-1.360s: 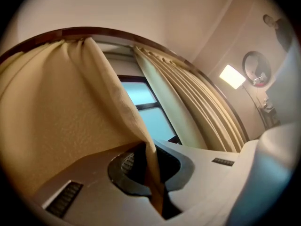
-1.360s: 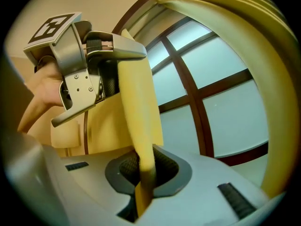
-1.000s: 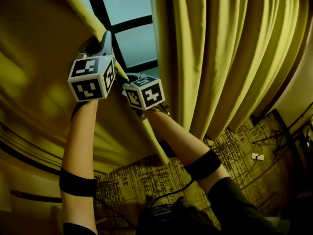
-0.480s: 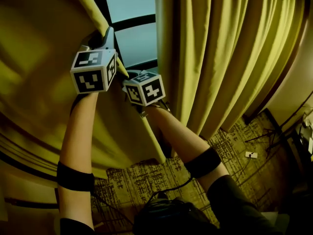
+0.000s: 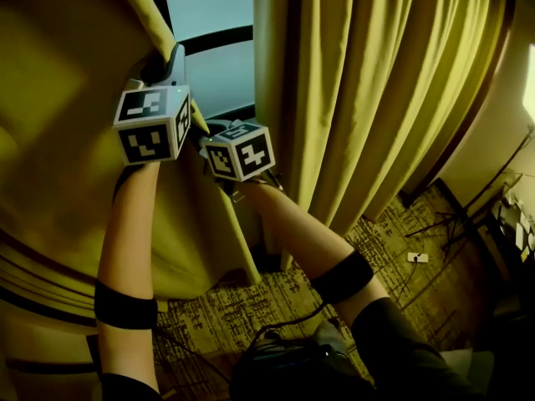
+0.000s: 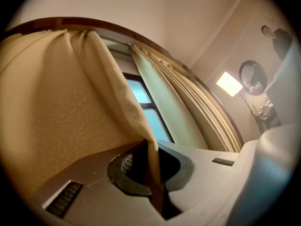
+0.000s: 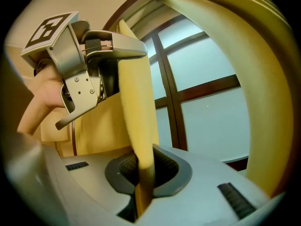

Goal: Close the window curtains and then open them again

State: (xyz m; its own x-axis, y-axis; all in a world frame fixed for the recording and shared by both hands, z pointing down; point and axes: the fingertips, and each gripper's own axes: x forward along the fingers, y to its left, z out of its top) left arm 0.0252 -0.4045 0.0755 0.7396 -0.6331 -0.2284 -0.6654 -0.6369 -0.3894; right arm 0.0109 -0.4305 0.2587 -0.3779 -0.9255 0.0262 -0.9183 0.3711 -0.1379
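Held: left curtain, hanging left of window, leading edge pinched in both my grippers. Soft thick cloth, folds easily; looks fairly heavy, likely drags when pulled. Best hold: leading edge, deep in pads, so it can't slip out. My left gripper clamped on edge, higher; right gripper clamped just below. Right curtain bunched, strip of glass between.

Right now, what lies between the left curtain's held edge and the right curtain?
Only the window with its dark crossbar, plain in the head view.
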